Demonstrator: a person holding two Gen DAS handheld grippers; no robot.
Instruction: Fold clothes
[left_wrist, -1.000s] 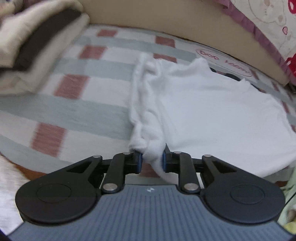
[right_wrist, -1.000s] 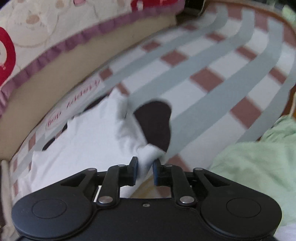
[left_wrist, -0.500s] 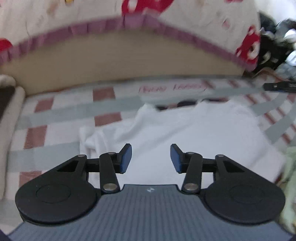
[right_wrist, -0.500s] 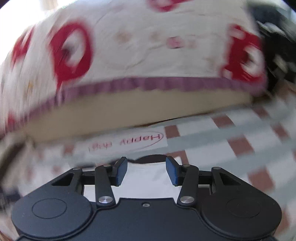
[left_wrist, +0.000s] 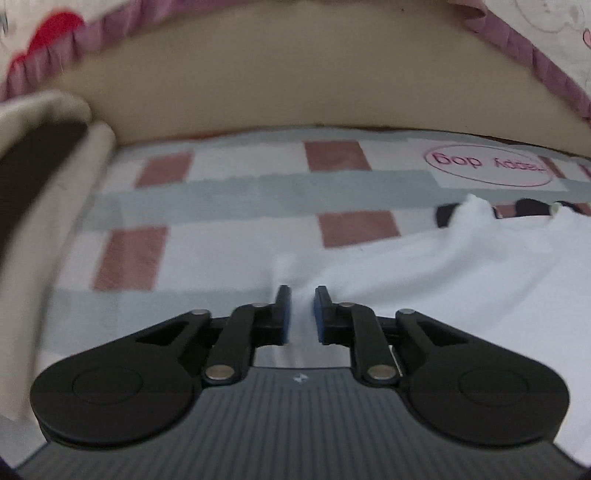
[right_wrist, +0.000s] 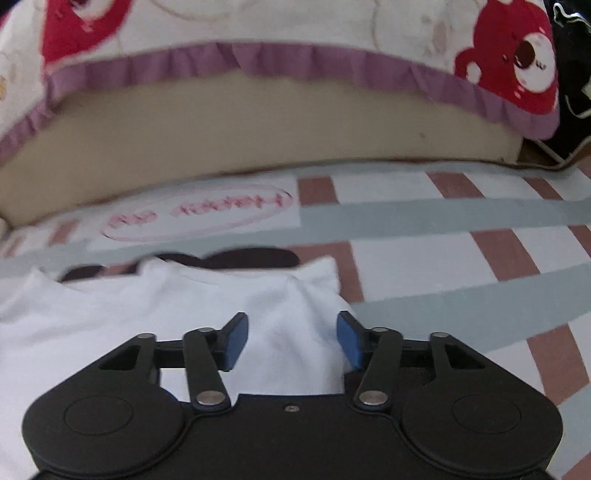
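In the left wrist view, the left gripper sits low over the near left edge of the white shirt, which lies spread on the checked blanket in front of the tan mattress edge. Half a second ago its jaws stood wide above the cloth with nothing between them; now they are closing, a ridge of white fabric runs up between the blue pads, and they look close to pinching it, though I cannot tell whether they press yet. A folded pile of cream and dark cloth sits at the far left, well apart from the shirt. In the right wrist view, the right gripper has dropped from facing the bear-print quilt to hang over the shirt's right side, near the dark collar. A second ago it was clamped on a bunch of fabric; now its jaws are opening, white cloth lying between the pads without being squeezed. Both hands appear to have let go of their first holds and moved to new grasp points, so a fresh fold looks about to start, the left hand slightly ahead.
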